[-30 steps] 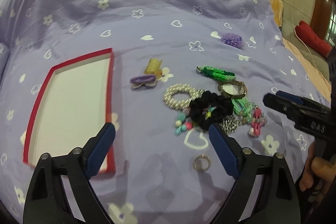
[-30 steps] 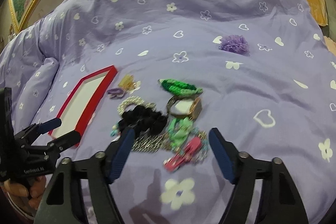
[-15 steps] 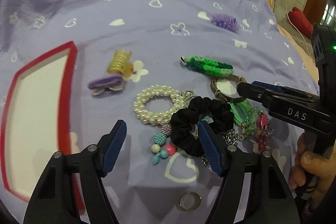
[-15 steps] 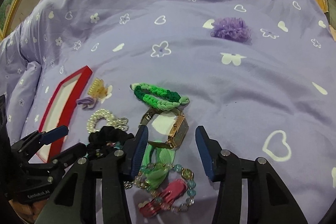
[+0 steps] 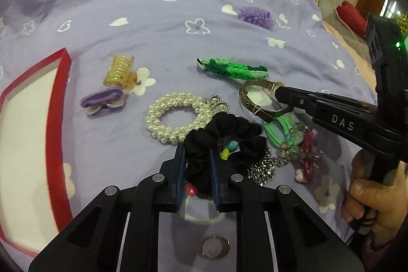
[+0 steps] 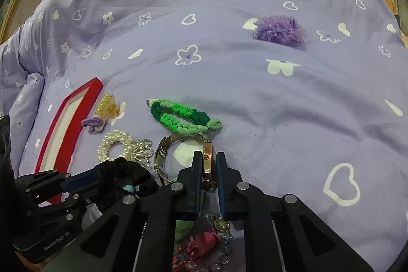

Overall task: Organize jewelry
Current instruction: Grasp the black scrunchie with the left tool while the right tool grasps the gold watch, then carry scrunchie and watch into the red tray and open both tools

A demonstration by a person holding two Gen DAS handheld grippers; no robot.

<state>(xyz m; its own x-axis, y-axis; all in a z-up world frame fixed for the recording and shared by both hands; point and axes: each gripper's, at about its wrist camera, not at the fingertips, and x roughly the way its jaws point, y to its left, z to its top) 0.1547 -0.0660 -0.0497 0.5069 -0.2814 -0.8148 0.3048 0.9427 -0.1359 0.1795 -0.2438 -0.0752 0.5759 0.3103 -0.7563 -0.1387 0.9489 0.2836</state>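
I count two grippers, one red tray (image 5: 60, 103), one pearl bracelet (image 5: 176, 116), one black scrunchie (image 5: 227, 134), one gold watch (image 6: 207, 159), one green braid (image 5: 234, 69), one finger ring (image 5: 214, 246).

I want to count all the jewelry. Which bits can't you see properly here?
- Red tray: left wrist view, cut off by the picture edge.
- Black scrunchie: near part hidden by the left claw.
- Pink clip: right wrist view, half hidden under the right claw.
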